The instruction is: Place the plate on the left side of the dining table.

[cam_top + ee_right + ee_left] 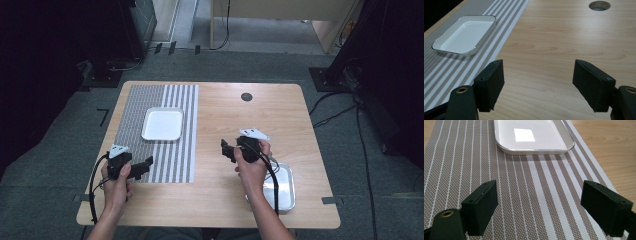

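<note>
Table [225, 200] under both grippers, wood, bare ahead of the right one. Striped mat [135, 107] beneath the left gripper [539, 205], jaws spread wide, nothing between. White tray [534, 150] on the mat just ahead of it. Right gripper [537, 85] likewise released, tray [465, 33] off ahead-left. Metal tray [285, 192] behind the right hand [252, 167].

The right forearm hides part of the metal tray [287, 192] near the table's front edge
</note>
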`<act>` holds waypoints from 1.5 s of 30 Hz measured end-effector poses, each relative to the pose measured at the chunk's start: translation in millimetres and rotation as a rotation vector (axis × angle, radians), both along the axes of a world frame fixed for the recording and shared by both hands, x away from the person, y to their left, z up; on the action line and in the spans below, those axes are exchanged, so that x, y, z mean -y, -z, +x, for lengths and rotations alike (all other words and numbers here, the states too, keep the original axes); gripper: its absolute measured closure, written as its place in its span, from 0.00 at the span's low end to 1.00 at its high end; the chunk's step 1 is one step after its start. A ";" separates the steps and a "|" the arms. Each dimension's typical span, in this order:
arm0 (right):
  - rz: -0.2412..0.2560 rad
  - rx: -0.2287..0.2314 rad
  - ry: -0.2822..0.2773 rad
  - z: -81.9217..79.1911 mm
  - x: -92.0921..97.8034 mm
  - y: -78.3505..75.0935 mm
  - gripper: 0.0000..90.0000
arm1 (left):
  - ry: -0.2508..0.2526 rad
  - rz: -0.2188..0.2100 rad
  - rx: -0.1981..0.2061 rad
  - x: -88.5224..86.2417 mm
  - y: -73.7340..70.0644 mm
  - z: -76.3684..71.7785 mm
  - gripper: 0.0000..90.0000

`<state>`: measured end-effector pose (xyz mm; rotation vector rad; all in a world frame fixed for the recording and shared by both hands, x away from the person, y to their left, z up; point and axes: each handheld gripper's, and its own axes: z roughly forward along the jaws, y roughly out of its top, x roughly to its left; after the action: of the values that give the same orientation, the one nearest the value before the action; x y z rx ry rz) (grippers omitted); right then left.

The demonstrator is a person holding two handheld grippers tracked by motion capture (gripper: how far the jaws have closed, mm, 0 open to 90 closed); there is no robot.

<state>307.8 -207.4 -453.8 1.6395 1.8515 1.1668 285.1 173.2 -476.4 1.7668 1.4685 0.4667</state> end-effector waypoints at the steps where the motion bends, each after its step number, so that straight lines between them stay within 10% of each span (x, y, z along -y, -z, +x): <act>1: -0.001 0.001 0.006 -3.2 4.2 0.9 0.29 | -0.001 0.005 0.004 -0.2 1.4 -2.1 0.16; 20: -0.030 0.006 0.103 -52.2 87.1 18.8 0.29 | -0.035 0.022 -0.012 -15.8 28.2 -32.8 0.15; 36: -0.027 -0.008 0.212 -96.5 169.0 35.0 0.29 | -0.051 0.222 -0.004 -32.6 36.9 -43.8 0.15; 45: -0.062 -0.019 0.265 -116.3 205.2 47.9 0.28 | -0.068 0.238 -0.024 -61.1 38.0 -51.1 0.15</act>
<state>191.6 -412.6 -501.7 1.8004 1.6034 0.9751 234.0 234.3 -514.3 1.9153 1.5455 0.6812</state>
